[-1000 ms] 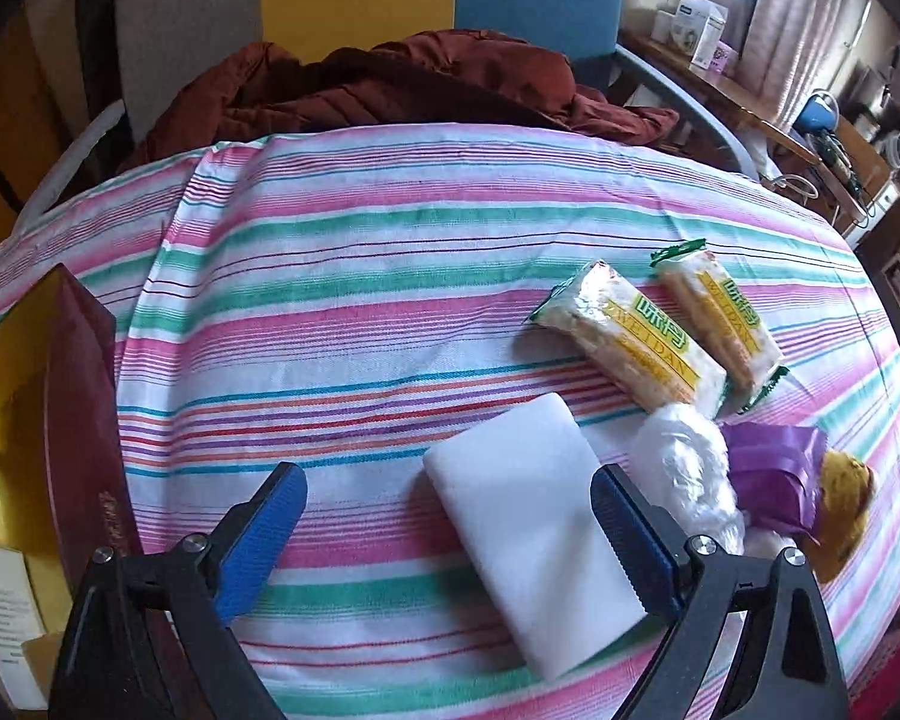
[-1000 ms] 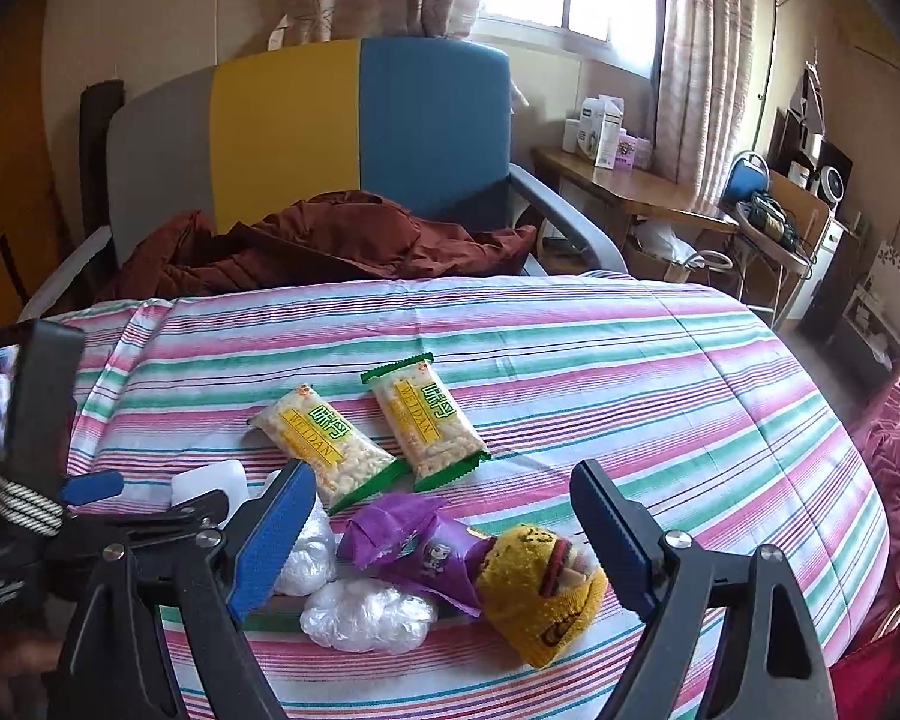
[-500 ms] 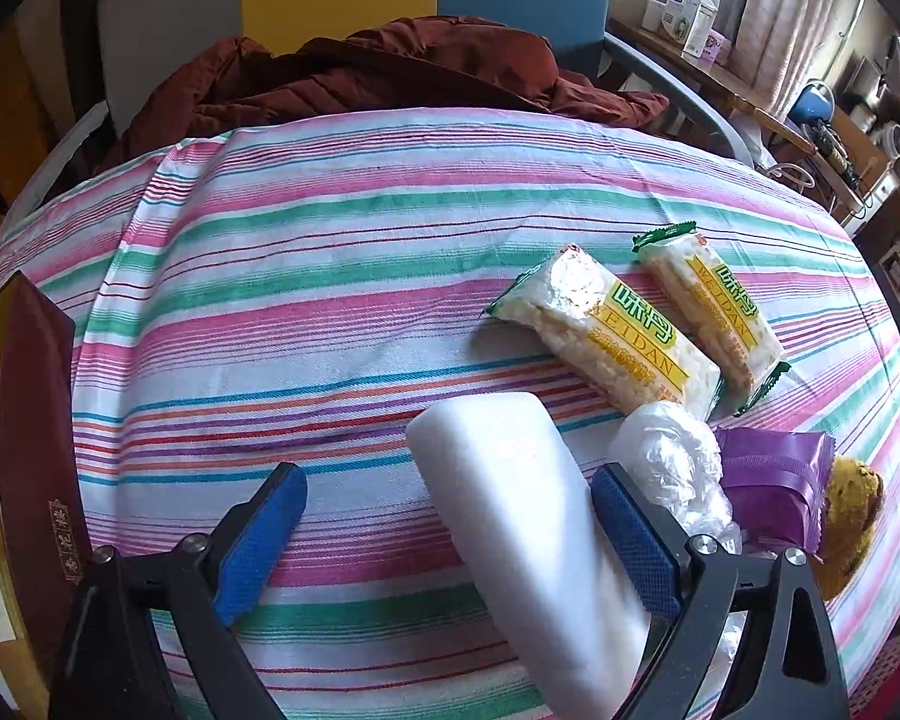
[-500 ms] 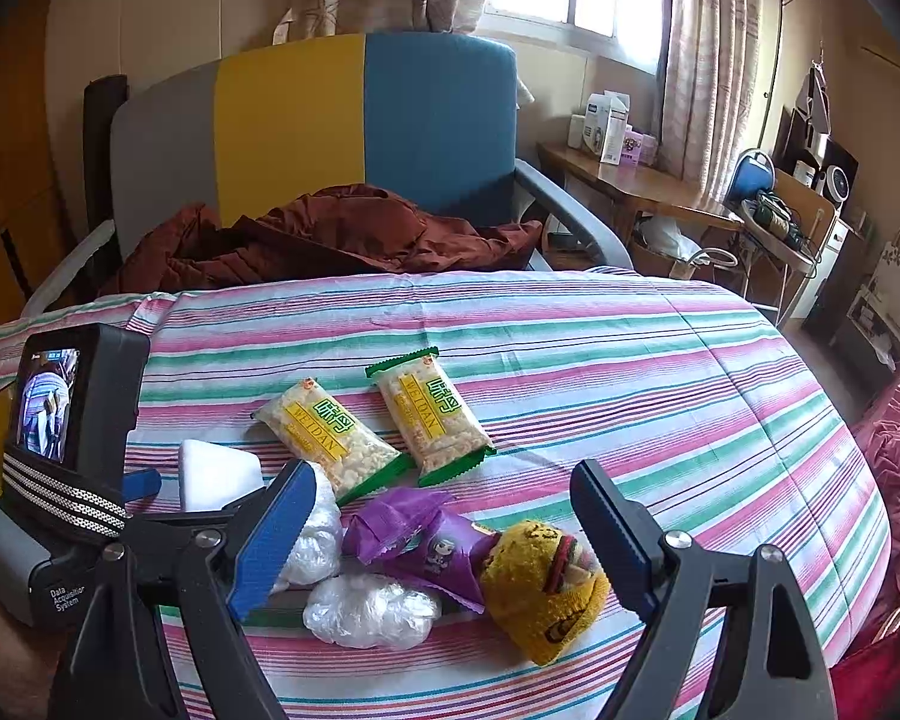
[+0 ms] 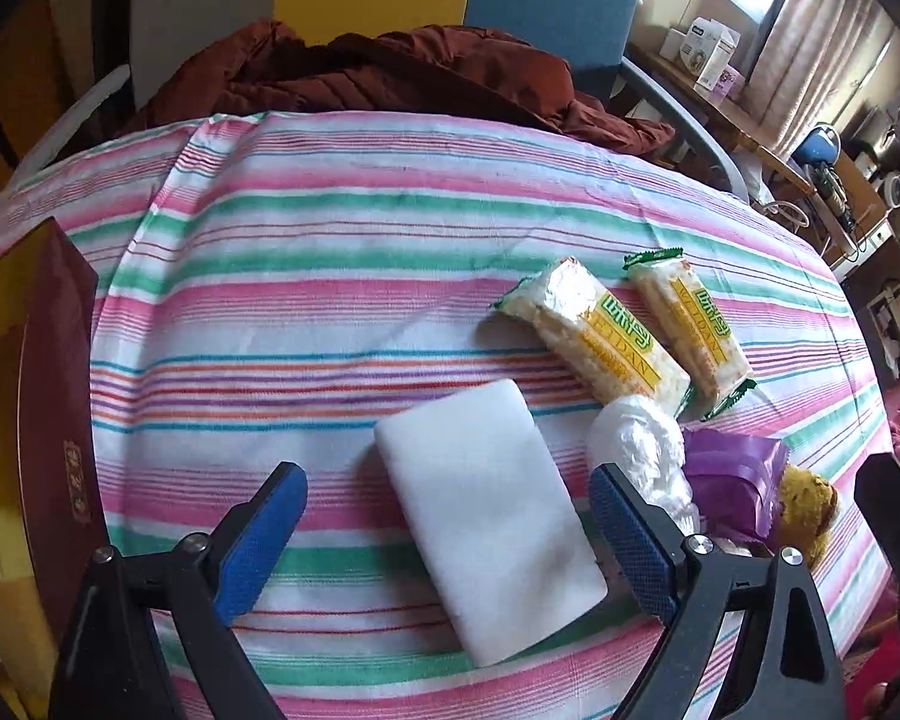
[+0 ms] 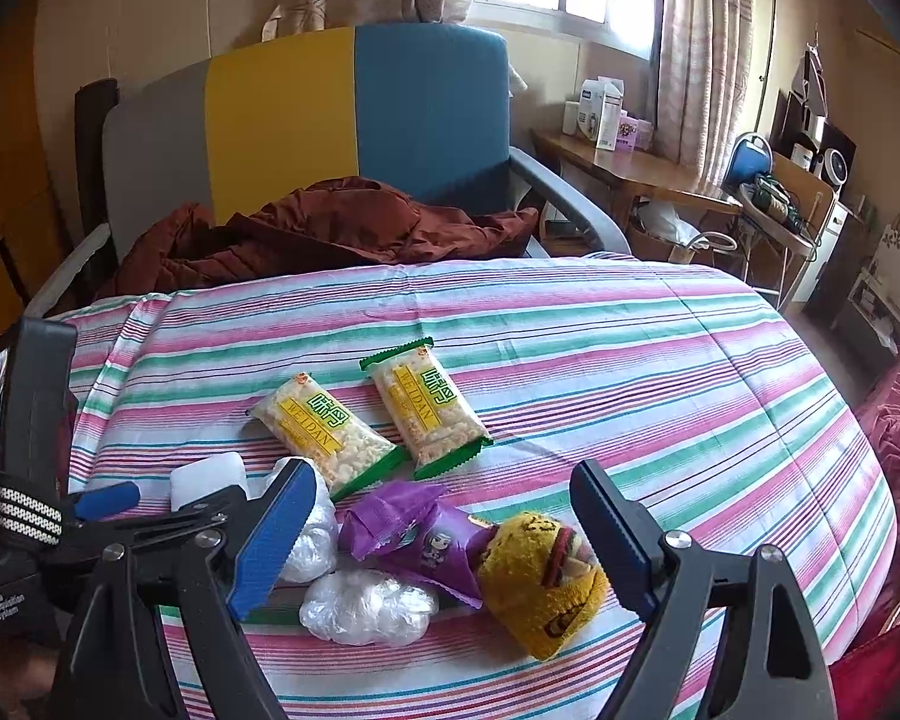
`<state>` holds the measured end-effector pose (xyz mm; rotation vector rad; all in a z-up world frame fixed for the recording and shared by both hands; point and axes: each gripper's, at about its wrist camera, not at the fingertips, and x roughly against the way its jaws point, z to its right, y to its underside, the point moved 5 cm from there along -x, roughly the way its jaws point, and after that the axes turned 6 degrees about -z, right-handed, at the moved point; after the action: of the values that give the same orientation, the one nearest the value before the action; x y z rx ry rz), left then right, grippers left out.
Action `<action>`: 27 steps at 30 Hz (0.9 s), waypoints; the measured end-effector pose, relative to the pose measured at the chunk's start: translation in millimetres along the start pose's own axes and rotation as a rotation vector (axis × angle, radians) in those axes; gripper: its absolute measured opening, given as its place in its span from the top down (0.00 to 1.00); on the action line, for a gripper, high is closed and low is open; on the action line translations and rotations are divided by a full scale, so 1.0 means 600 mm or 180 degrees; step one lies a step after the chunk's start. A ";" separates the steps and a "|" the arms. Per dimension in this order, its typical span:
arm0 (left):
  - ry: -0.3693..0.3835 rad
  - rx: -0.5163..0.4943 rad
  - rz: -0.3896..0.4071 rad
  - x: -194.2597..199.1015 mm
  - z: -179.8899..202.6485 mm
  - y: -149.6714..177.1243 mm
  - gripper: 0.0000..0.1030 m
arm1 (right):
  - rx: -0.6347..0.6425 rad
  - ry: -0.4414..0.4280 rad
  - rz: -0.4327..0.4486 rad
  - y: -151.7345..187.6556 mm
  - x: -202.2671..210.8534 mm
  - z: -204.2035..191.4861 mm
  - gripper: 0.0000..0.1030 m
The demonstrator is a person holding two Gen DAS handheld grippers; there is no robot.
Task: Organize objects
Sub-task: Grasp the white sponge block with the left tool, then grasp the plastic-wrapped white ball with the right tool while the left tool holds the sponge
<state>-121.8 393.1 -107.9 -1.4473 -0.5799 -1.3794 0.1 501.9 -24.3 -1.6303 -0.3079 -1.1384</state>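
A white foam block [image 5: 486,528] lies flat on the striped cloth, between the fingers of my open left gripper [image 5: 444,534], which hovers over it; its corner shows in the right wrist view [image 6: 207,477]. Two yellow snack packets [image 5: 594,339] [image 5: 690,330] lie beyond it, also seen in the right wrist view [image 6: 324,432] [image 6: 423,411]. My right gripper [image 6: 441,540] is open and empty above a purple packet [image 6: 420,537], a yellow knitted toy [image 6: 540,582] and clear crumpled plastic bags [image 6: 366,606]. The left gripper's body [image 6: 24,480] shows at the left.
A dark red box with a gold inside [image 5: 42,396] stands open at the table's left edge. A chair [image 6: 354,120] with a brown jacket [image 6: 330,234] stands behind the table. A wooden desk [image 6: 636,174] with boxes is at the back right.
The white foam block was tilted up on its edge half a second ago and now lies flat again. The left gripper shifted slightly; the right gripper barely moved.
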 end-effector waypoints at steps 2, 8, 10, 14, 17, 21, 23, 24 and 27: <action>-0.0026 0.0000 -0.0025 -0.006 0.005 0.001 0.08 | -0.0011 0.0006 -0.0013 0.000 -0.001 0.001 0.14; -0.0241 -0.0089 -0.0127 -0.040 0.018 -0.012 0.08 | -0.0057 -0.0006 -0.0065 0.000 -0.010 0.008 0.14; -0.0361 -0.0263 -0.0076 -0.039 0.024 -0.005 0.14 | -0.0138 -0.0038 -0.0112 -0.001 -0.017 0.019 0.14; -0.0259 -0.0491 0.0011 -0.020 0.023 0.019 0.35 | -0.0672 -0.0178 -0.0117 -0.005 -0.020 0.078 0.15; -0.0236 -0.0585 0.0055 -0.009 0.014 0.046 0.36 | -0.1180 -0.0251 -0.0131 -0.002 -0.022 0.132 0.17; -0.0139 -0.0644 0.0074 0.011 -0.006 0.083 0.36 | -0.1462 -0.0371 -0.0205 0.004 -0.031 0.157 0.21; -0.0105 -0.0692 0.0061 0.016 -0.008 0.095 0.36 | -0.1335 -0.0569 -0.0165 -0.002 -0.027 0.137 0.24; -0.0107 -0.0725 0.0075 0.019 -0.010 0.101 0.36 | -0.1202 -0.0710 -0.0164 -0.006 -0.026 0.118 0.25; -0.0103 -0.0784 0.0115 0.025 -0.013 0.113 0.36 | -0.0641 -0.0931 -0.0232 -0.011 -0.025 0.044 0.27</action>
<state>-62.9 356.5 -117.8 -1.6704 -0.4124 -1.4391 1.4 532.0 -31.3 -1.9827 -0.4556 -1.0092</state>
